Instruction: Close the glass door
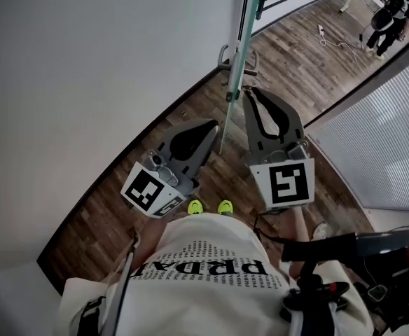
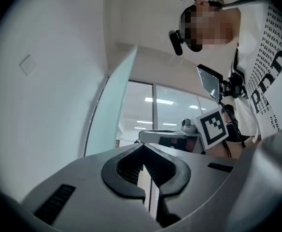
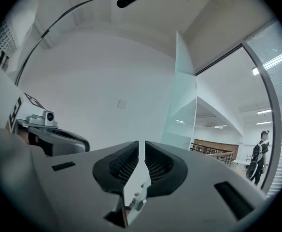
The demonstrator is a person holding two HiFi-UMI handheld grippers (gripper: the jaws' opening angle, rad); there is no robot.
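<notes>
Glass door (image 1: pixel 241 40) edge-on between both grippers, swung out from the white wall (image 1: pixel 85 61), so not closed. Left gripper (image 1: pixel 210 126) and right gripper (image 1: pixel 251 92) each pinched to a slit, holding nothing, tips just beside the door's edge below the handle (image 1: pixel 227 56). Looks like the approach; next calls for gripping the handle or pushing the pane shut. Count: one door, one handle, two grippers, one bystander (image 1: pixel 390 19) at the wooden floor's far corner.

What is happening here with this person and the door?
A person holding a gripper in each hand faces the edge of an open glass door. The left gripper and right gripper are raised either side of that edge, near its handle. Both have jaws together and hold nothing; neither grips the door yet.
</notes>
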